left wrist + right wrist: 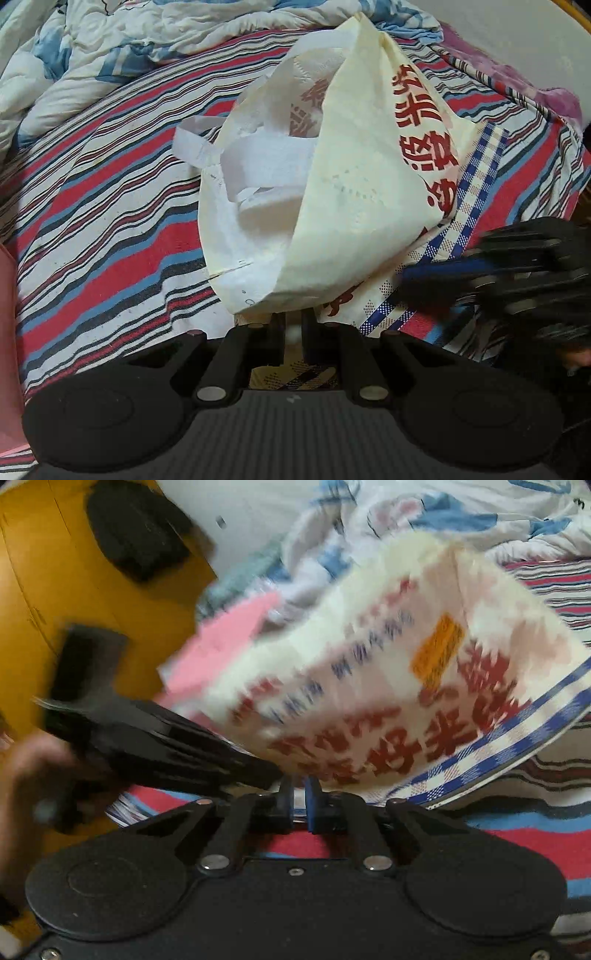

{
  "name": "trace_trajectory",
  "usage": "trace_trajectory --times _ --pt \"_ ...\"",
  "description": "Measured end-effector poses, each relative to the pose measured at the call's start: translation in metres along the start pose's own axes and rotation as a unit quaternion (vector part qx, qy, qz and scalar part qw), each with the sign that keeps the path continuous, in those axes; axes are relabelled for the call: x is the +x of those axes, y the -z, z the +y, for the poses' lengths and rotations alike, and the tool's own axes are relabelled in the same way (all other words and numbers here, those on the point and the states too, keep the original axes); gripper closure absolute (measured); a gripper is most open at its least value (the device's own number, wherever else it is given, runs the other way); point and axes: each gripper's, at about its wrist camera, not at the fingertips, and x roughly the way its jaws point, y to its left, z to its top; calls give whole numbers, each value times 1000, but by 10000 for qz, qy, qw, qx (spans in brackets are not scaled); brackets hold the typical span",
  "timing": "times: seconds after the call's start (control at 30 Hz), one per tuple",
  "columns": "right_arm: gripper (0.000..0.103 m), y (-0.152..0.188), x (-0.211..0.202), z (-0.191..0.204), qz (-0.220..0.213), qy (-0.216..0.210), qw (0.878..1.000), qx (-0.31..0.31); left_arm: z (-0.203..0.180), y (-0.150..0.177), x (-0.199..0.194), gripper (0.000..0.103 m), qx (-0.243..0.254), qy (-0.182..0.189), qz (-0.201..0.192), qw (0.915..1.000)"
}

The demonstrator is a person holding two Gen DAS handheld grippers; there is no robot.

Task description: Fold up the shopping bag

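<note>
The shopping bag point(332, 177) fills the centre of the left wrist view, lifted off the striped bed sheet point(110, 206), its mouth gaping and white handles point(258, 162) slumped inside. The left gripper point(293, 325), at lower centre, has its jaws clenched on the bag's near edge. The right gripper point(299, 801) likewise pinches the blue-checked hem point(498, 746); that view is blurred. The step looks like raising the bag to flatten it. Next, both panels should be laid flat on the bed before creasing.
</note>
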Motion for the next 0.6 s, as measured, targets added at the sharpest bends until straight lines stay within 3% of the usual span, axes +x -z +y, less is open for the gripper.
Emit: trace_trajectory --times 0.07,0.2,0.3,0.33,0.37,0.4,0.47,0.5,0.6 --pt "97 8 15 0 311 176 9992 -159 -1 0 -1 96 59 14 9 10000" --pt "103 11 18 -3 334 302 9987 -233 2 6 -18 96 213 82 -135 9996" --pt "103 11 20 -2 309 359 9981 -400 2 22 -48 96 723 -229 -605 9953" --pt "103 11 20 -2 301 368 9979 -444 -2 29 -57 96 1052 -493 -883 9893" --pt "103 11 19 -3 297 358 9979 -453 -7 37 -64 96 1493 -840 -1200 9779" --pt "103 11 18 -4 296 333 9981 -432 -13 44 -69 96 1991 -1145 -1467 9622" --pt "103 12 15 -5 297 288 9984 -391 -25 56 -67 96 3086 -1537 -1753 9222" --pt "103 14 13 -2 301 275 9985 -373 -26 58 -64 96 3351 -1496 -1698 9146" --pt "103 14 11 0 323 270 9984 -376 -23 50 -58 95 3353 -982 -1462 9255"
